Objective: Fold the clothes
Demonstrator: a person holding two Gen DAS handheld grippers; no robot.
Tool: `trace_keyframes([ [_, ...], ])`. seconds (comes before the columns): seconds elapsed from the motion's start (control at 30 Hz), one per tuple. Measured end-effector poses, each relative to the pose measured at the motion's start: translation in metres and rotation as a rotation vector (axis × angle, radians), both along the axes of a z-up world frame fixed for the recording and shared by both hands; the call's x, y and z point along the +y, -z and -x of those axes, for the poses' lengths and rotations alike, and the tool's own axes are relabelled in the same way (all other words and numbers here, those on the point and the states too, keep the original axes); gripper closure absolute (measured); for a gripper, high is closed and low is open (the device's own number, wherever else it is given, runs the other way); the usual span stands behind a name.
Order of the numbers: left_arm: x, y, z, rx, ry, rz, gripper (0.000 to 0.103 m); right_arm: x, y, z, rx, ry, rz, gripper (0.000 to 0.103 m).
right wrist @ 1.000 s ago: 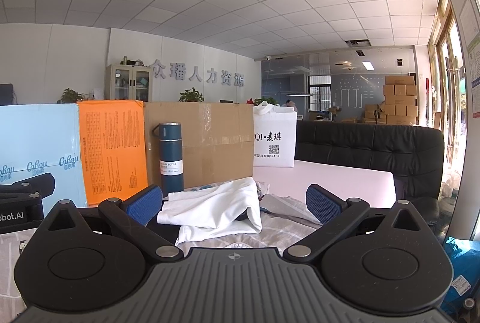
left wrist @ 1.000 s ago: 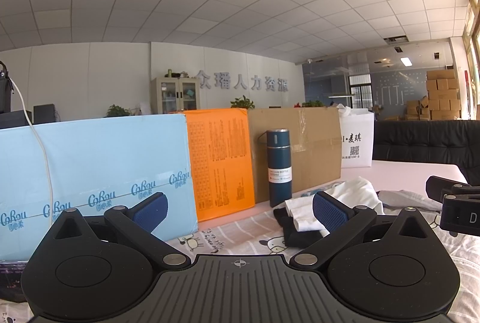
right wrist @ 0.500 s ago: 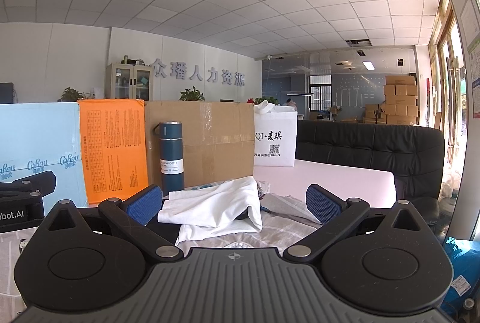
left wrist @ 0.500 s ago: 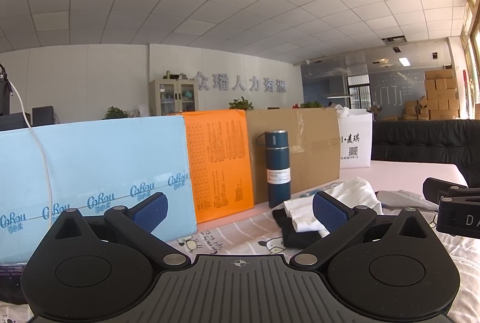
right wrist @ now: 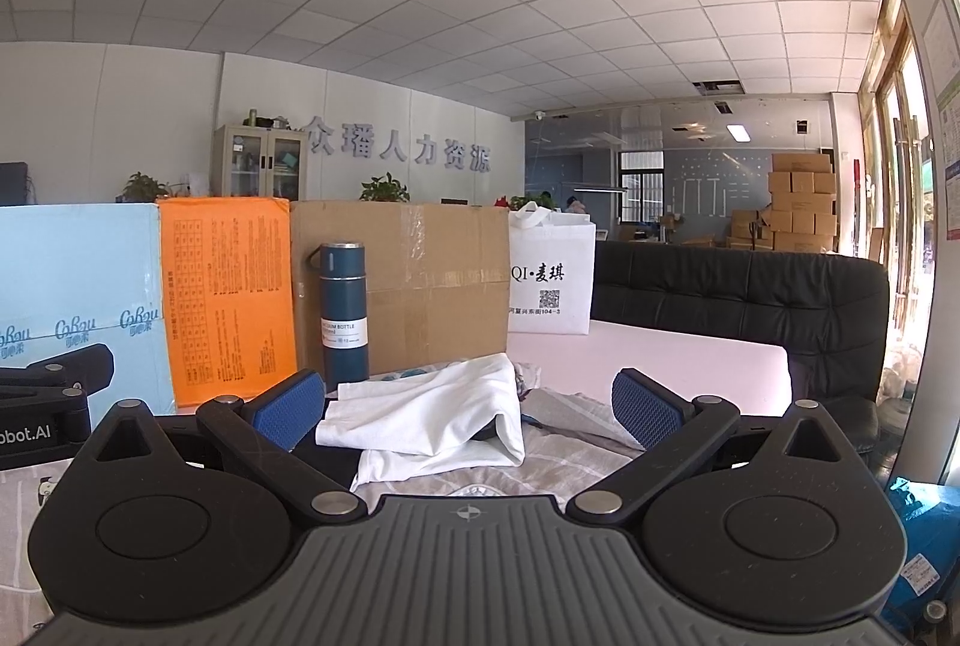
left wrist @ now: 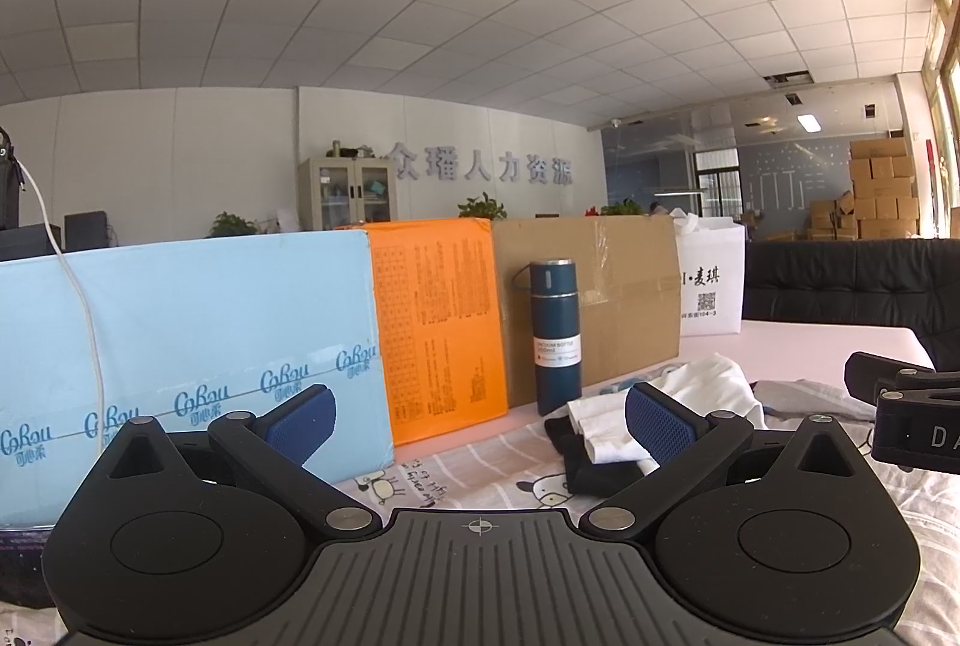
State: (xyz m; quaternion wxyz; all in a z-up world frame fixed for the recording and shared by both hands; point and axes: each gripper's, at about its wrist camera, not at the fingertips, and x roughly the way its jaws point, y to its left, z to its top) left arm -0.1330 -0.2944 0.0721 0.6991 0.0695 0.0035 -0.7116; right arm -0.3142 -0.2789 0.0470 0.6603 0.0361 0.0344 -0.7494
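A crumpled white garment (right wrist: 444,421) lies on the cartoon-print sheet (left wrist: 480,466), over a dark garment (left wrist: 591,460), with a grey piece (right wrist: 576,406) to its right. It also shows in the left wrist view (left wrist: 708,388). My left gripper (left wrist: 477,415) is open and empty, held low, short of the pile and to its left. My right gripper (right wrist: 468,403) is open and empty, facing the white garment from the near side. The right gripper's side shows at the right edge of the left wrist view (left wrist: 906,418).
A dark blue bottle (right wrist: 343,310) stands behind the clothes. Behind it stand a light blue box (left wrist: 180,346), an orange panel (left wrist: 441,322), a cardboard box (right wrist: 420,280) and a white bag (right wrist: 549,280). A black sofa (right wrist: 750,310) is at the right.
Both views have shifted very slightly; the right gripper sits a little lower in the left wrist view. The clothes have not moved.
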Motion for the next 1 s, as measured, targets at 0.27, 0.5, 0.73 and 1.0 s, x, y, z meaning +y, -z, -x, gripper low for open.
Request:
trace_keyframes([
  [0.27,0.0009,-0.0004,-0.0012,0.000,-0.001,0.000,0.000,0.0002,-0.0007,-0.0016,0.006,-0.001,-0.002,0.000],
  [0.5,-0.0001,-0.0006,-0.0026,0.011,0.000,-0.002,0.000,-0.0005,-0.0008,-0.0022,0.007,0.000,-0.005,0.000],
  [0.73,-0.0009,-0.0021,-0.0057,0.032,-0.010,-0.002,0.000,-0.0015,0.0007,-0.0023,0.009,0.001,-0.009,0.000],
  [1.0,-0.0023,-0.0014,-0.0085,0.060,-0.011,-0.011,0.000,-0.0025,0.0025,-0.0022,0.011,0.000,-0.014,0.000],
])
